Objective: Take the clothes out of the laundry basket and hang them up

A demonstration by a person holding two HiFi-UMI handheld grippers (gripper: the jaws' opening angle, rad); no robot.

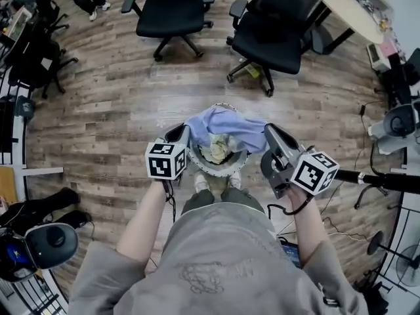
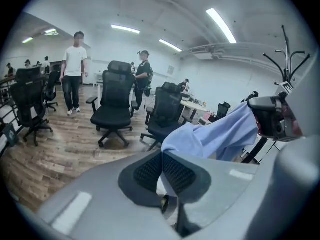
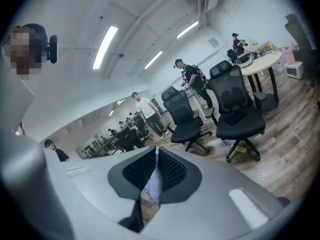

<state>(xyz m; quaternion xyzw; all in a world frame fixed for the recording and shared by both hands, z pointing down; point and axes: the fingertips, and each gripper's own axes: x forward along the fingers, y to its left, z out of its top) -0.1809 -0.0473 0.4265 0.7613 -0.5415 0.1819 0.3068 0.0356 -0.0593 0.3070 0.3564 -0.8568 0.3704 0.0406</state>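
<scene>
A light blue garment (image 1: 226,126) hangs stretched between my two grippers, above a round white laundry basket (image 1: 205,167) that holds more clothes (image 1: 216,148). My left gripper (image 1: 182,131) is shut on the garment's left end. In the left gripper view the pads (image 2: 150,170) meet on the blue cloth (image 2: 210,136), which runs off right to the right gripper (image 2: 272,119). My right gripper (image 1: 268,130) is shut on the garment's other end. In the right gripper view a thin edge of the cloth (image 3: 154,184) is pinched between its closed pads (image 3: 172,169).
Two black office chairs (image 1: 170,12) (image 1: 275,25) stand on the wood floor beyond the basket. A round table (image 1: 354,8) is at the far right, and a dark stand (image 1: 387,179) at the right edge. People (image 2: 75,71) stand in the room beyond.
</scene>
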